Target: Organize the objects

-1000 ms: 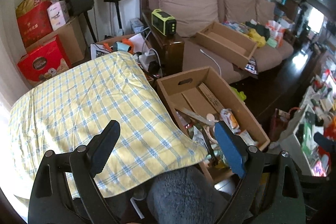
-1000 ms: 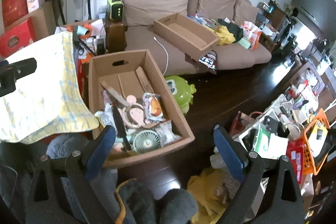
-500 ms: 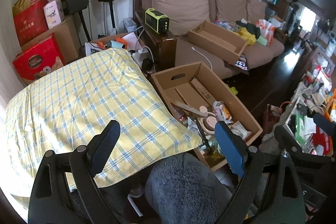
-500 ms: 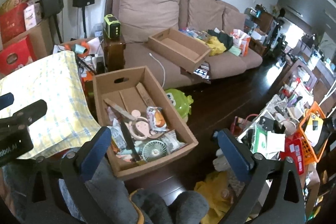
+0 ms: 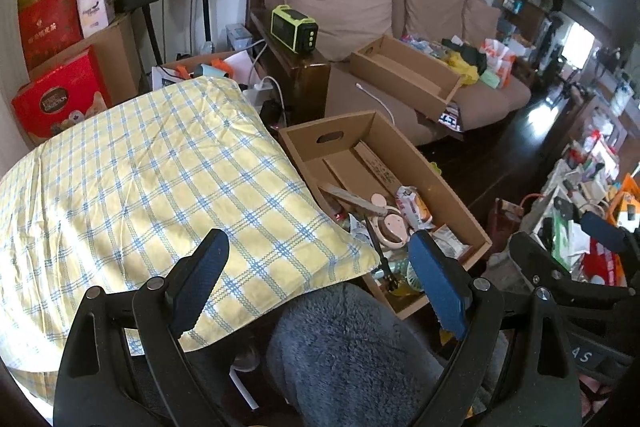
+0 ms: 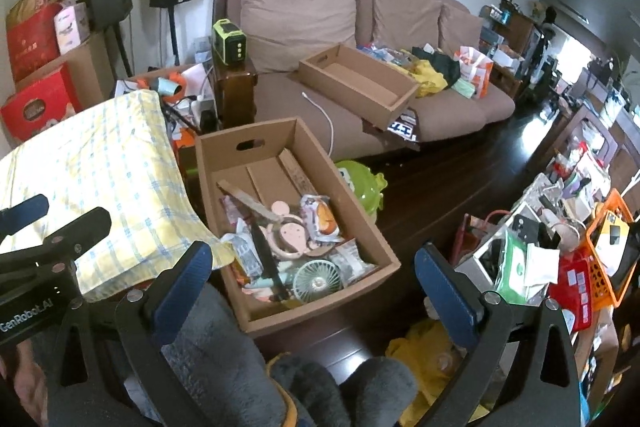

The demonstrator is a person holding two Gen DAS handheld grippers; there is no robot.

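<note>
A cardboard box (image 6: 320, 307) stands on the dark floor, holding several small items, among them a mint hand fan (image 6: 318, 277) and a pink round case (image 6: 292, 231). My right gripper (image 6: 314, 291) hangs open above its near corner, nothing between the blue pads. In the left wrist view the same box (image 5: 440, 187) lies to the right of a yellow checked pillow (image 5: 140, 187). My left gripper (image 5: 320, 287) is open over the pillow's near edge and a grey fleece knee (image 5: 352, 347). A second, empty box (image 6: 356, 83) rests on the brown sofa (image 6: 440, 107).
A green toy (image 6: 360, 187) lies right of the filled box. Crowded bins and an orange basket (image 6: 608, 251) fill the right side. A green-black power unit (image 6: 230, 43) sits on the sofa arm. Red boxes (image 5: 56, 99) and speakers stand at the back left.
The right jaws have spread a little wider. Both views have shifted slightly, and the right gripper has come into the left wrist view at its right edge.
</note>
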